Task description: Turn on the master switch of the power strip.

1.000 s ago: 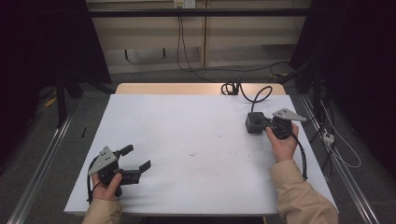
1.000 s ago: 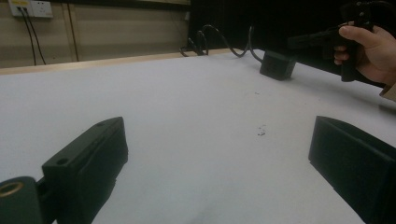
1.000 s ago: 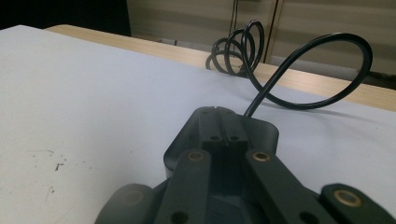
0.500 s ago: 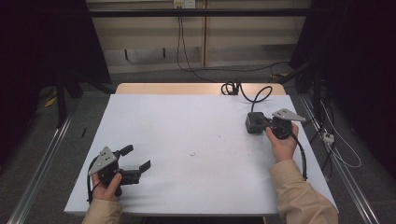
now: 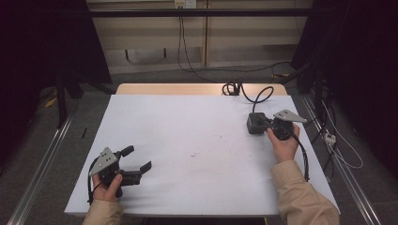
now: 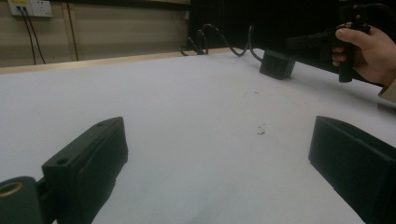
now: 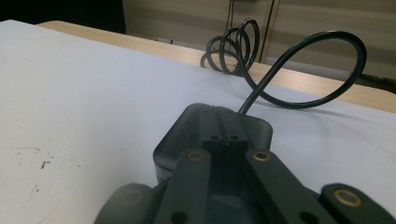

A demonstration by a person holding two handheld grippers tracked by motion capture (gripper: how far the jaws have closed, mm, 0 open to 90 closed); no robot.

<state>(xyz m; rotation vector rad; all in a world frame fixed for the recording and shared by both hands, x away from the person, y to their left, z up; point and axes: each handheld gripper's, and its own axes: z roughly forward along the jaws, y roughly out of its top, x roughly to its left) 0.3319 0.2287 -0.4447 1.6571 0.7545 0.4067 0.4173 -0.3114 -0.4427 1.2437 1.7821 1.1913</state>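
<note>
The right gripper (image 5: pixel 263 124) has its 2 jaws together above the black plastic adapter box (image 5: pixel 256 123); the left gripper (image 5: pixel 138 161) rests apart. Advice: lift slowly, mind its cable (image 7: pixel 299 70).

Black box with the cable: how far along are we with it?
Done: nothing that shows. The black box sits flat on the table, its cable looping off behind.
In hand: the right gripper has its jaws closed, tips over the box top, gripping nothing I can see.
Left: any grasp or move. The left gripper is open and far from the box.
</note>
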